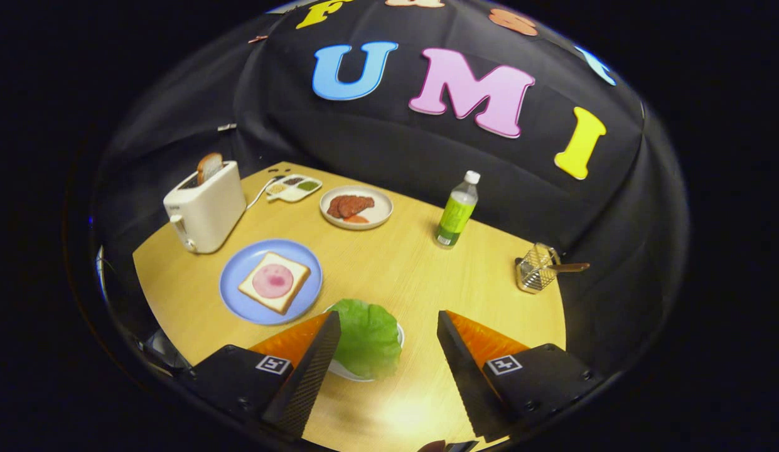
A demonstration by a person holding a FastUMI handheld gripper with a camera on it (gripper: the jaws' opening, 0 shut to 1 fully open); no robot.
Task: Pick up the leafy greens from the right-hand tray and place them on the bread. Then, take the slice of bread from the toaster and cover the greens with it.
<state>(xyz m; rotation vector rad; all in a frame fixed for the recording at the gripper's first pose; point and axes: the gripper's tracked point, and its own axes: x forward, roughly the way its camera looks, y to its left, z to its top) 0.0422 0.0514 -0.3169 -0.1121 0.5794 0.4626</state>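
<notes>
My gripper (386, 333), fingers spread and holding nothing, hangs over the table (427, 263); the leafy greens (367, 336) lie between the fingers on their white tray (346, 371), against my left finger. I should centre, descend, and pinch the leaf's middle. The blue plate (235, 295) with bread (274, 282) sits just beyond-left, an open path. Toaster (205, 207) holds the slice (209, 167); bottle (456, 210) stands well apart.

The wooden surface (395, 270) carries a toaster (204, 210), a blue plate (271, 282), a small sectioned dish (294, 187), a plate of meat (356, 207), a green bottle (456, 212), a wire basket (538, 269) and a white plate (364, 370); the tool (386, 342) hangs open above it.
</notes>
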